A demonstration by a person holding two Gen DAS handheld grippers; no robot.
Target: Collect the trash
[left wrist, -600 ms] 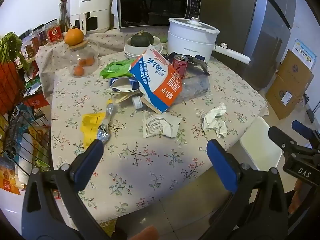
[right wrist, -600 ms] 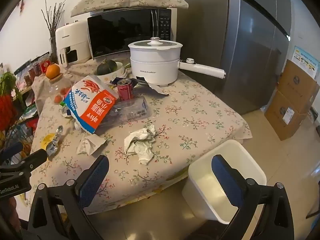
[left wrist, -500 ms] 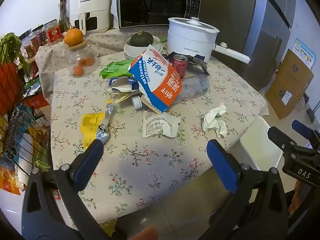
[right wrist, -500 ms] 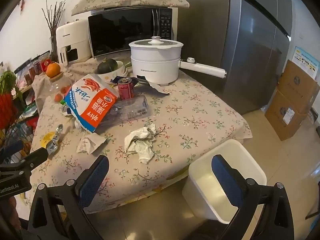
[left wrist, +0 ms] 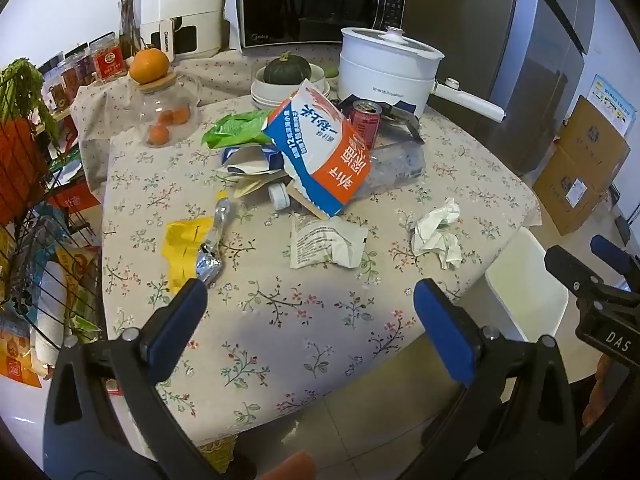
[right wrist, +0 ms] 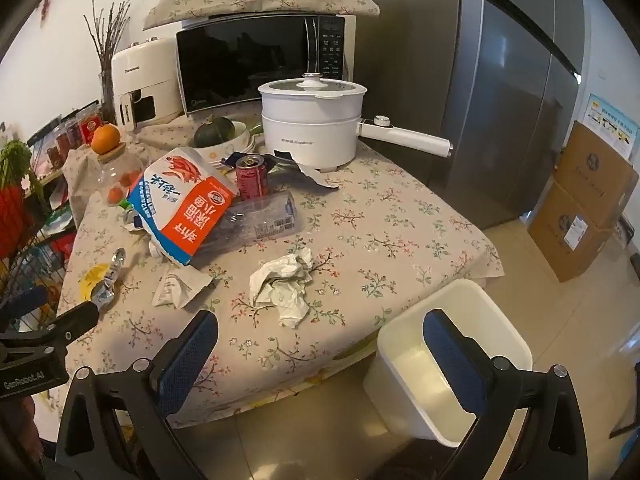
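Both the left gripper and right gripper are held spread wide and empty over the floral-clothed table. Crumpled paper is seen at twelve o'clock of the right gripper; a white bin stands at three o'clock.

Kitchen corner, daylight, as I see it from both wrists.
Before me stands a table under a floral cloth; behind it a black microwave topped with a matching floral cover, and a white air fryer against the white wall. A grey refrigerator fills the right side. Cardboard boxes sit stacked on the pale tiled floor. A wire rack stands left.
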